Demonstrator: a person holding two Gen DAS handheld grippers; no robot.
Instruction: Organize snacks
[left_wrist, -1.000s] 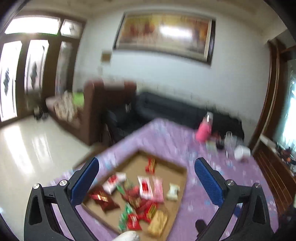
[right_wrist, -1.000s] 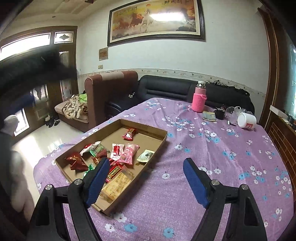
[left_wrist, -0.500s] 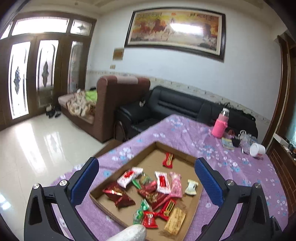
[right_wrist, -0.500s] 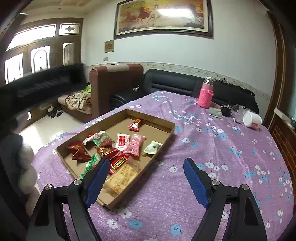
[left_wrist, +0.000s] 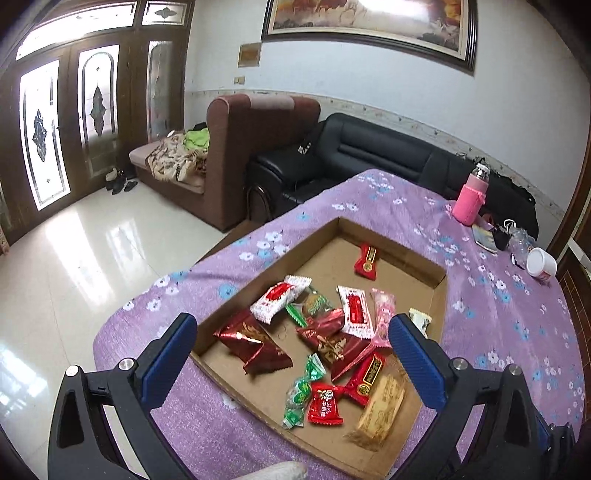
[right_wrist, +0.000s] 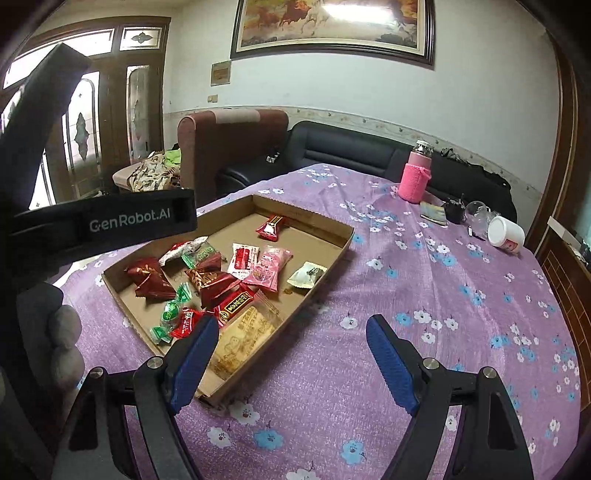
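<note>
A shallow cardboard tray (left_wrist: 437, 302) (right_wrist: 317, 284) lies on the purple flowered tablecloth and holds several wrapped snacks: dark red packets (left_wrist: 255, 341) (right_wrist: 149, 280), a white-and-red packet (left_wrist: 280, 297), a pink packet (right_wrist: 267, 267), green candies (left_wrist: 301, 391) and a tan biscuit pack (left_wrist: 382, 408) (right_wrist: 240, 339). My left gripper (left_wrist: 291, 363) is open and empty, held above the tray's near half. My right gripper (right_wrist: 291, 363) is open and empty, above the tablecloth just right of the tray's near corner. The left gripper's black body (right_wrist: 103, 225) shows at the left of the right wrist view.
At the table's far right stand a pink-sleeved bottle (left_wrist: 471, 201) (right_wrist: 415, 179), a white cup on its side (left_wrist: 541, 262) (right_wrist: 506, 234), a glass and small items. Brown and black sofas (left_wrist: 258, 147) lie beyond the table; the floor drops off at left.
Both grippers have moved forward and lower toward the tray, which looks larger and closer in both views. Both stay open and empty.
</note>
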